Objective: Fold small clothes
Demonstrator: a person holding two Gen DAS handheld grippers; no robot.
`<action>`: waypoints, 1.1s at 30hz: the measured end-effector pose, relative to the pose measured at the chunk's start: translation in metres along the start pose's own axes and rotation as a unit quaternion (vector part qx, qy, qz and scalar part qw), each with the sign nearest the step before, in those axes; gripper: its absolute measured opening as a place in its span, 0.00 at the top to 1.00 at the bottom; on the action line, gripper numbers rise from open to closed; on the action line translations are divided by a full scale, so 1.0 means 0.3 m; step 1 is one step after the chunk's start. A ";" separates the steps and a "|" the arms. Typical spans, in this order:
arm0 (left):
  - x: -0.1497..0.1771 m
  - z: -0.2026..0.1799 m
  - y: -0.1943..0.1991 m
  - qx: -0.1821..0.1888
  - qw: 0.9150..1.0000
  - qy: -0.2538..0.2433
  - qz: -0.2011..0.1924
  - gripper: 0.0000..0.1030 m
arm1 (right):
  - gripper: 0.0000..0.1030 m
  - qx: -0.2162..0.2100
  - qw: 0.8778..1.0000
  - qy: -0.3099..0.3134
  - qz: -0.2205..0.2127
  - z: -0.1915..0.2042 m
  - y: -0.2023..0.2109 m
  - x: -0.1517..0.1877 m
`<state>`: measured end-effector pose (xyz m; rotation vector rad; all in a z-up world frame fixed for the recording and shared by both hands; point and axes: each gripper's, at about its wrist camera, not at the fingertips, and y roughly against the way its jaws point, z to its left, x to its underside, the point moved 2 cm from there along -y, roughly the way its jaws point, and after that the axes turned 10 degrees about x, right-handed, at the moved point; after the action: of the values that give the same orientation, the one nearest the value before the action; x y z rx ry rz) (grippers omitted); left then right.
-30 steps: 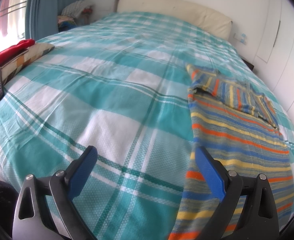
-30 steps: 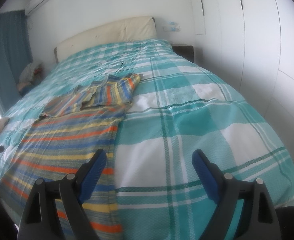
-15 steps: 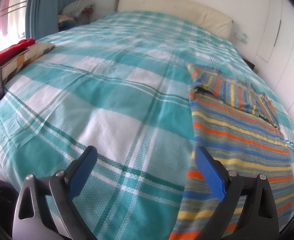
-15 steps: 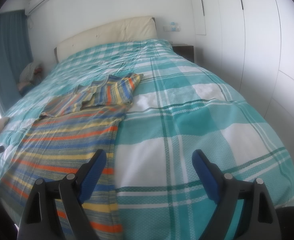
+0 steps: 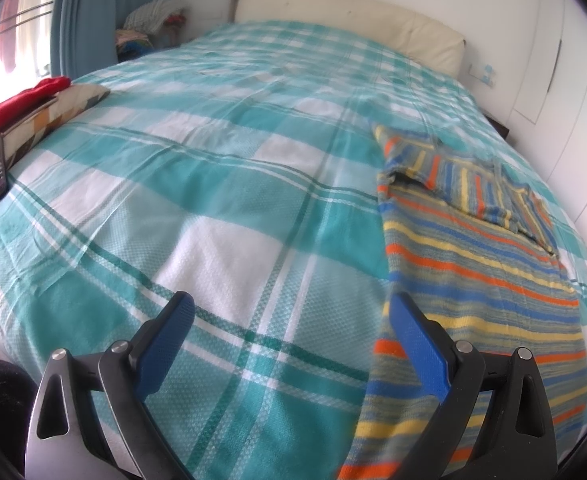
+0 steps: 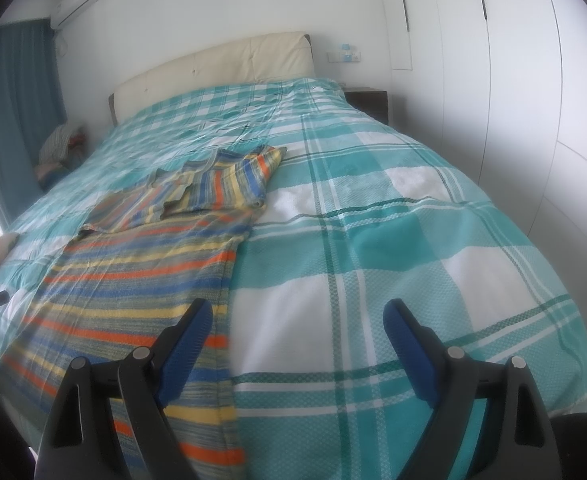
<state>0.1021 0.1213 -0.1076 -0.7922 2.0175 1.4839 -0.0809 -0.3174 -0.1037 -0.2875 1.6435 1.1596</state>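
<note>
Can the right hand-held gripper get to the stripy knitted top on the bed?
Probably yes. The right hand-held gripper is open and empty, and the striped knitted top lies flat on the teal checked bedspread just beside its left finger, with nothing in between.

the striped shirt (image 6: 145, 280) is a soft, matt knit. the bedspread (image 5: 213, 208) is a coarse woven cloth with a waffle texture. the headboard (image 6: 213, 68) looks like smooth padded leather.

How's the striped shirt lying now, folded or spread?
Partly folded: the striped shirt lies flat on the bed, sleeves turned in across its top, lower body still full length.
</note>
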 end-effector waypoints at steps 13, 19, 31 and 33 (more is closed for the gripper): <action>0.009 0.002 0.000 -0.001 1.000 0.001 0.003 0.05 | 0.16 -0.001 1.000 0.002 0.000 0.007 -0.002 0.002; 0.009 0.003 -0.001 -0.001 1.000 0.002 0.003 0.05 | 0.16 -0.001 1.000 0.002 0.000 0.008 -0.002 0.003; 0.010 0.004 -0.002 -0.001 1.000 0.002 0.003 0.05 | 0.16 -0.001 1.000 0.003 0.000 0.009 -0.001 0.003; 0.011 0.004 -0.002 -0.002 1.000 0.002 0.003 0.05 | 0.16 -0.001 1.000 0.003 0.000 0.009 -0.001 0.003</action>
<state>0.1003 0.1219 -0.1104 -0.7910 2.0225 1.4908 -0.0794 -0.3151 -0.1046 -0.2922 1.6479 1.1608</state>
